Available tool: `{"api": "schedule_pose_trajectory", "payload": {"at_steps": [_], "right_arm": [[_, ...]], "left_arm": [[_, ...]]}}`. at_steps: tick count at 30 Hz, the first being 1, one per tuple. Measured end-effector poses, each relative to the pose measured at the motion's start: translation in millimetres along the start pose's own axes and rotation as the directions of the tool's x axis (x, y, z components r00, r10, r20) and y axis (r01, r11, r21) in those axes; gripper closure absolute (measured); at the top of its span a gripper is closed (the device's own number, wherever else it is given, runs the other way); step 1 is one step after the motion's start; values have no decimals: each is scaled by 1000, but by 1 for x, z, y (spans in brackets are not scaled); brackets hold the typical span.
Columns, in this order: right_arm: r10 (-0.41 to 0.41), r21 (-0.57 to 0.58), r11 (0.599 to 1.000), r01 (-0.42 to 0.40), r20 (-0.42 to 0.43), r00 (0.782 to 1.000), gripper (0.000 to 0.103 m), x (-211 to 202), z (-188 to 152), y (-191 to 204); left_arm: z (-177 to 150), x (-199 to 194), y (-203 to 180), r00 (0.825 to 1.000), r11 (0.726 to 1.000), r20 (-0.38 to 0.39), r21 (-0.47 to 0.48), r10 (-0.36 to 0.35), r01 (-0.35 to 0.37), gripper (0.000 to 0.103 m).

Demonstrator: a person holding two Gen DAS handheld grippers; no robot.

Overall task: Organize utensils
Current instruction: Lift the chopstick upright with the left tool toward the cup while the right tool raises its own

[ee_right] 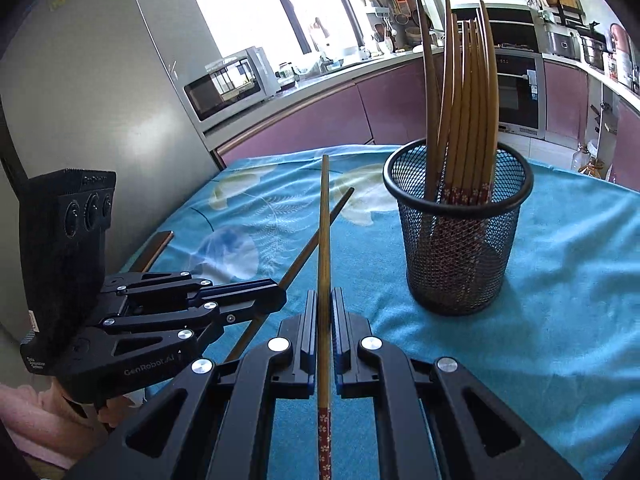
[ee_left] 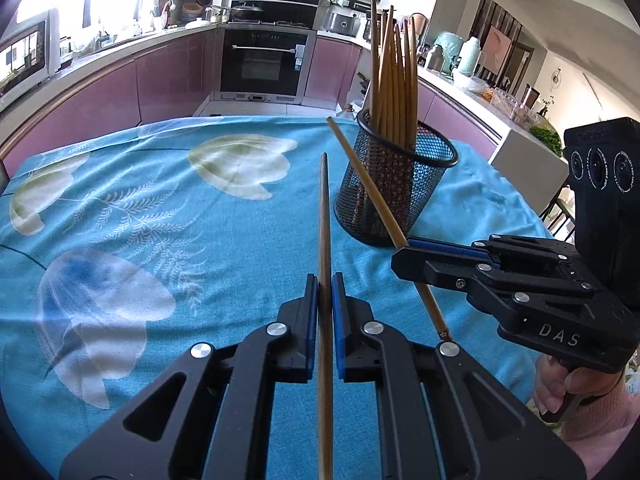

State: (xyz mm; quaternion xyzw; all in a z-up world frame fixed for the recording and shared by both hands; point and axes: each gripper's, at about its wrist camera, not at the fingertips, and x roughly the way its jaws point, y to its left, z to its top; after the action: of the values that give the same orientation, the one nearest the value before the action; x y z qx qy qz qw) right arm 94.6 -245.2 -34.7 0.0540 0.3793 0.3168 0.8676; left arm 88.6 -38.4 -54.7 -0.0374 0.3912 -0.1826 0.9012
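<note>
A black mesh cup [ee_left: 394, 192] stands on the blue tablecloth and holds several wooden chopsticks [ee_left: 394, 76]. It also shows in the right wrist view [ee_right: 460, 240]. My left gripper [ee_left: 325, 280] is shut on one chopstick [ee_left: 325, 216] that points forward above the cloth. My right gripper [ee_right: 325, 296] is shut on another chopstick [ee_right: 324, 216] with a red flowered end. In the left wrist view the right gripper [ee_left: 404, 246] holds its chopstick [ee_left: 360, 172] tilted just in front of the cup. In the right wrist view the left gripper [ee_right: 280, 296] is at the left with its chopstick [ee_right: 316, 240].
The table carries a blue flowered tablecloth [ee_left: 160, 220]. Kitchen counters with pink cabinets, an oven [ee_left: 264, 60] and a microwave [ee_right: 232, 80] ring the table. A grey fridge [ee_right: 100, 80] stands left of the table in the right wrist view.
</note>
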Motion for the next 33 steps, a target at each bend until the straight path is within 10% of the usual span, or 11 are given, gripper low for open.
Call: {"api": "schedule_pose_trajectory", "payload": {"at_steps": [33], "right_arm": [[18,55,998,-24,104,994,97,-29,3,-12]], "left_arm": [[13,-28,-17,995,998,79,9,-57,56,95]]}}
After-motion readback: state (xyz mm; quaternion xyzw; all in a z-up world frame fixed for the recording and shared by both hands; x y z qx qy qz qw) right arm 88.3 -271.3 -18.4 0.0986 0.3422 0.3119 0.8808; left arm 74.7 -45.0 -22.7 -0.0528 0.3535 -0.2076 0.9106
